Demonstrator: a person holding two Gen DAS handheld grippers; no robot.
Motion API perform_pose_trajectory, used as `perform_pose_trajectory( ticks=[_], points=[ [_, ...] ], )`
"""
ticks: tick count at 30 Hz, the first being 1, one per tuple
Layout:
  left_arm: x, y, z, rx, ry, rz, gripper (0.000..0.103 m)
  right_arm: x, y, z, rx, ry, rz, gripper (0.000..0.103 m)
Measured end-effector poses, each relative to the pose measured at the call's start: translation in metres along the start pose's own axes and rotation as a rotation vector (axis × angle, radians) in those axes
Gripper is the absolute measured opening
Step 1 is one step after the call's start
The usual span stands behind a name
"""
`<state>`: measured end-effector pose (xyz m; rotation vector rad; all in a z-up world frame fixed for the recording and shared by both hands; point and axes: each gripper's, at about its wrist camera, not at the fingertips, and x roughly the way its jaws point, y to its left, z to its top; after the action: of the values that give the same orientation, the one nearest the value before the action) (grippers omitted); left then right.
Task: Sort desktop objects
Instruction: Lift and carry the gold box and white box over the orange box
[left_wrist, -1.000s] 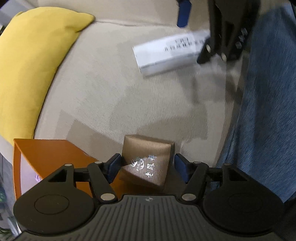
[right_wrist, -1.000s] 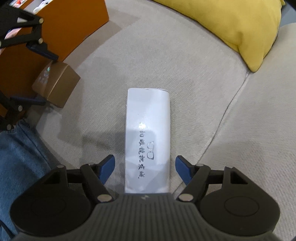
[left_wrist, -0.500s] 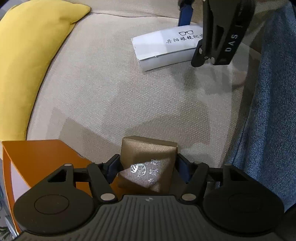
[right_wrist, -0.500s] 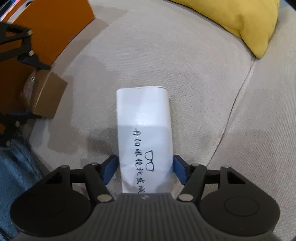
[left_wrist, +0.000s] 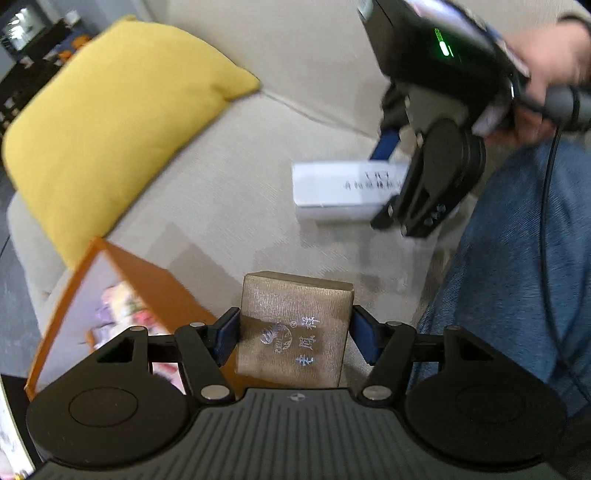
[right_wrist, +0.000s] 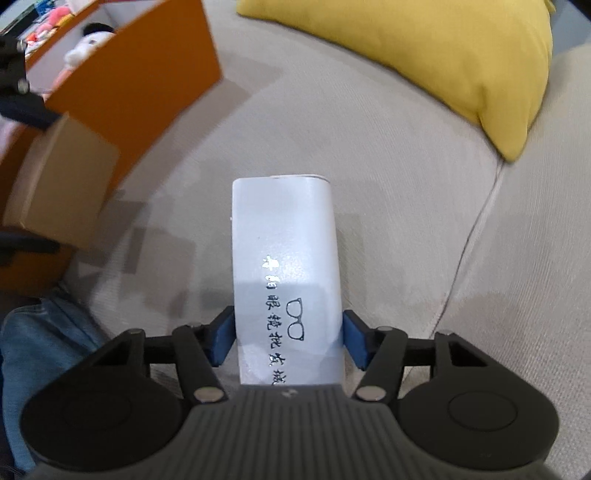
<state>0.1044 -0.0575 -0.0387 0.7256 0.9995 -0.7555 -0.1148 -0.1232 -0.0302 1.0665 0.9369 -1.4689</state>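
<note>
2 boxes gripped, neither binned: left gripper pinches the gold box, right gripper, just closing, clamps the white case; orange bin upper left.

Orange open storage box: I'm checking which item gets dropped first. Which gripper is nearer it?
Left. The left gripper, clamping the brown box, is beside the orange open storage box; the right gripper sits farther away, around the white glasses case.

A small tan-gold box with silvery printed characters on its top is sitting pinched between blue pads beside an orange bin. A long white box bearing black characters and a glasses drawing is lying on the beige cushion.
</note>
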Motion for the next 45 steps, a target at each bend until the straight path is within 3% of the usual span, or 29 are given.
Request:
perform_pose_trajectory(
  ticks=[12, 20, 27, 37, 45],
  points=[
    [-0.084, 0.029, -0.044, -0.136, -0.138, 0.078, 0.073, -0.063, 0.028, 0.003, -0.026, -0.15, -0.059, 0.062],
    [-0.111, 0.057, -0.093, -0.209, -0.142, 0.167, 0.073, -0.113, 0.087, 0.031, -0.17, -0.237, -0.084, 0.062],
    [-0.132, 0.085, -0.133, -0.299, -0.147, 0.227, 0.073, -0.151, 0.155, 0.063, -0.337, -0.294, -0.027, 0.062],
    [-0.143, 0.115, -0.189, -0.413, -0.178, 0.233, 0.073, -0.126, 0.235, 0.104, -0.523, -0.259, 0.122, 0.062],
    [-0.136, 0.126, -0.206, -0.443, -0.204, 0.192, 0.073, -0.078, 0.265, 0.105, -0.65, -0.097, 0.189, 0.062]
  ],
)
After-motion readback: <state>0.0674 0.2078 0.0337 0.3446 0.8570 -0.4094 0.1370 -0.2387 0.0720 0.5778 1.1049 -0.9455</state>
